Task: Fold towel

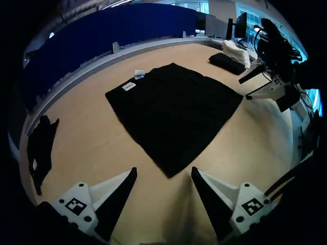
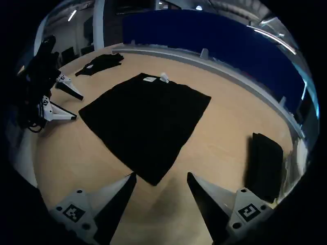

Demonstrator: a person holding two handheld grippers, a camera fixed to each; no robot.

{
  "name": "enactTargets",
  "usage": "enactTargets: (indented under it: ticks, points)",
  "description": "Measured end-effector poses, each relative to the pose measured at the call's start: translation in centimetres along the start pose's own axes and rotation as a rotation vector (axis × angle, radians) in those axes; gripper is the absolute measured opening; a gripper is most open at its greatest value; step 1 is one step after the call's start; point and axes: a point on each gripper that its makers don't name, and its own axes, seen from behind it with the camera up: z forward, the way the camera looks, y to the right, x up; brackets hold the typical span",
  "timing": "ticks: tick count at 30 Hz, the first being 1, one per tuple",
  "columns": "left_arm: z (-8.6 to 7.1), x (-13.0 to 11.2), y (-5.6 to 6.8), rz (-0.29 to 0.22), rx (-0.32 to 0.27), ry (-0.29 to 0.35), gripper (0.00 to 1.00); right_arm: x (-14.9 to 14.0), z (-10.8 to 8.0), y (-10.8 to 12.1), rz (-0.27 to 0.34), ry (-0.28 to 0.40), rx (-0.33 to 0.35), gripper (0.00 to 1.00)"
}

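Crumpled dark cloth [image 1: 41,151]: far left on the counter [image 1: 94,134], well apart from the towel; not part of the job.
Left claw [image 1: 163,169]: fingers spread wide, holding nothing; one towel corner lies just ahead, between the tips.
Towel [image 1: 173,114]: black, spread flat in a single layer mid-counter, turned cornerwise so a point faces each claw; no fold made yet.
Sewn label [image 1: 128,86]: white, at the far-left corner, with a small white tag just beside it.
Folded pile [image 1: 227,63]: dark, at the far right edge; the white stack behind it is possibly more cloths, too small to confirm.
Right claw [image 1: 244,90]: open and empty, at the towel's right-hand corner, fingertips close to the edge.
Stage, judged: corners lined up, grasp not yet taken.
Risk 1: a claw closing short of its corner would pinch air or only a hem thread, and the corner would drop on lifting.
Risk 2: unequal lift or travel between the claws would skew the fold and leave edges mismatched.
Risk 3: dragging low across the counter would bunch the cloth.
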Motion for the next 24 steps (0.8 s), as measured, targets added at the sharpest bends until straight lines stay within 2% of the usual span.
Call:
enactTargets:
  ticks: [6,12,17,24]
  points:
    - [0.5,-0.2,0.7,-0.011,-0.013,-0.02,0.87,-0.8,0.3,-0.4,-0.003,-0.015,0.012,0.91]
    - [0.5,-0.2,1.2,-0.02,-0.026,-0.035,0.77,-1.1,0.9,-0.5,0.01,-0.024,0.021,0.8]
    - [0.5,-0.3,1.3,-0.032,-0.028,-0.041,0.74,-1.3,1.1,-0.5,0.022,-0.03,0.028,0.77]
    - [0.6,-0.4,1.5,-0.019,-0.037,-0.052,0.63,-1.6,1.3,-0.8,0.012,-0.042,0.035,0.71]
